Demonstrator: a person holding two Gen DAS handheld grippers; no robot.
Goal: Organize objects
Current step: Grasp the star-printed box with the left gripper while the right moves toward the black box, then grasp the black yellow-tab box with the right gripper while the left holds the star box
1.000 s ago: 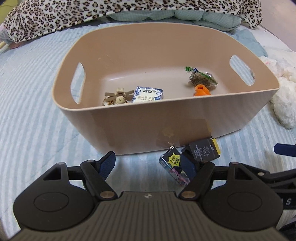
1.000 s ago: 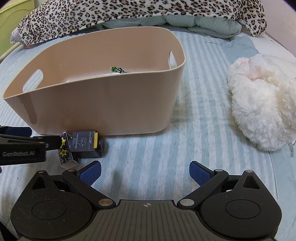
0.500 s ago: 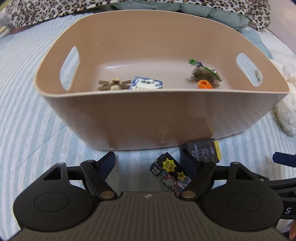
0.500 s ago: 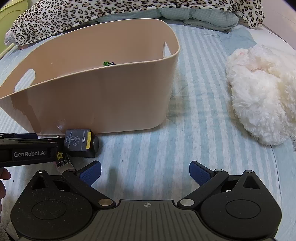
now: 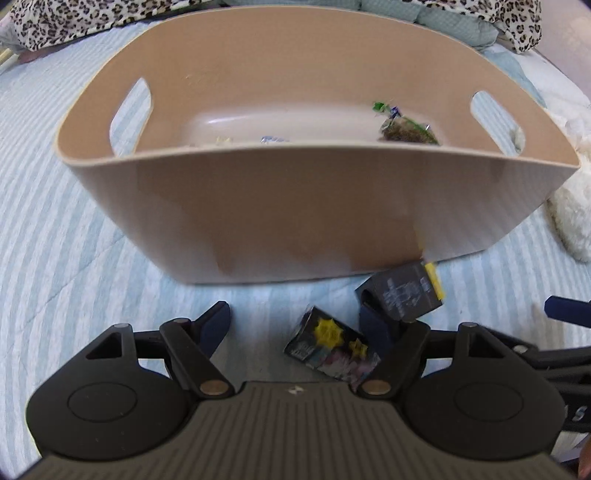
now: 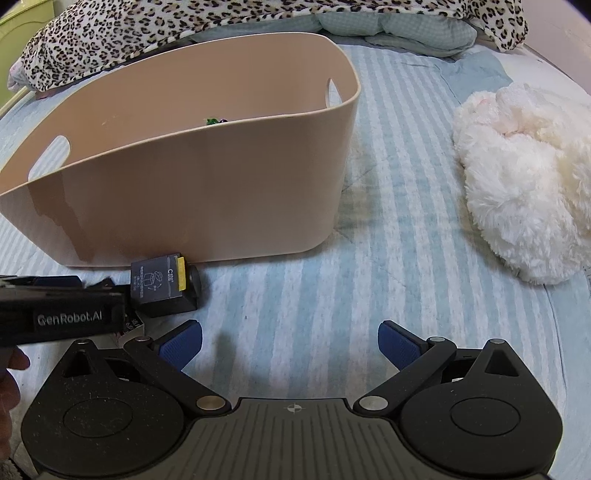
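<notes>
A beige tub [image 5: 280, 218] with handle holes stands on the striped bed; it also shows in the right wrist view [image 6: 192, 206]. Inside it lie a green snack packet [image 5: 406, 131] and other small items, mostly hidden by the near wall. In front of the tub lie a small dark box with yellow stars [image 5: 332, 347] and a black box with a yellow edge [image 5: 402, 295], also seen in the right wrist view [image 6: 159, 284]. My left gripper [image 5: 295, 326] is open, low over the bed, with the starred box between its fingers. My right gripper [image 6: 290, 345] is open and empty.
A white fluffy plush [image 6: 524, 206] lies on the bed to the right. A leopard-print blanket [image 6: 184, 33] and a pale green pillow [image 6: 391, 31] lie behind the tub. Striped sheet [image 6: 388, 258] stretches between tub and plush.
My left gripper has dropped lower and closer to the tub, so the starred box now sits between its fingers. The right gripper has moved slightly forward.
</notes>
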